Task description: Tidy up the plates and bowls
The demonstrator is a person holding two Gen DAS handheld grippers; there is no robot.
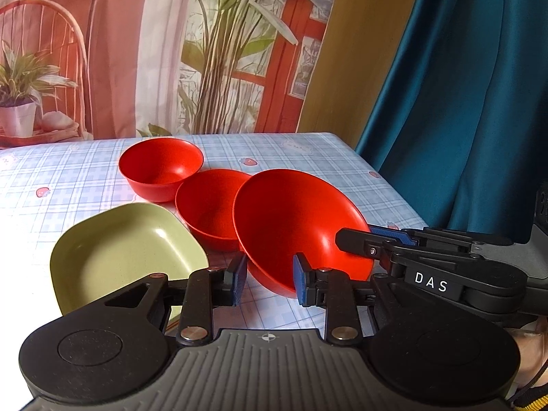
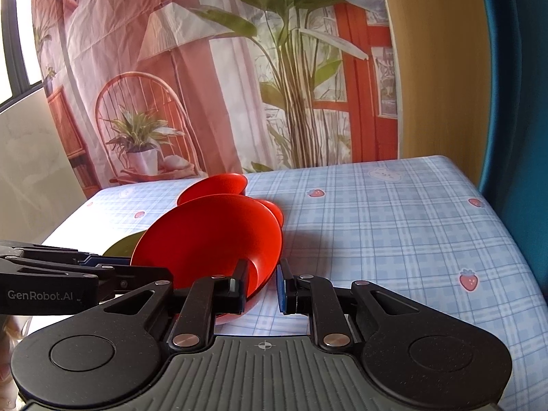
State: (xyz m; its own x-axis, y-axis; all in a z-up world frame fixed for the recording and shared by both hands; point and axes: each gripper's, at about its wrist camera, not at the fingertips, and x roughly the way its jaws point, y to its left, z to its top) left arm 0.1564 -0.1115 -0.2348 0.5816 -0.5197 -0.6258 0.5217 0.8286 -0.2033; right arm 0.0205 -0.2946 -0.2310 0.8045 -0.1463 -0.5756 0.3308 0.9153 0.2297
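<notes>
Right half open, left half crowded
Bare bench (image 2: 394, 239) right (checked cloth); red bowls (image 1: 161, 167) and green dish (image 1: 126, 250) block left.

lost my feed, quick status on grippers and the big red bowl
Left gripper and right gripper both shut on big red bowl, tilted. Two smaller red bowls and green plate close behind.

Your left claw (image 1: 270, 279) is black linkage arms on a grey ribbed base with a crosshair mark, silver pivot rivets behind the blue ridged fingertips (image 1: 301, 282), and round black discs either side. Your right claw (image 2: 262, 282) matches it; its side reads "DAS" in white, the left's "GenRobot.AI".
</notes>
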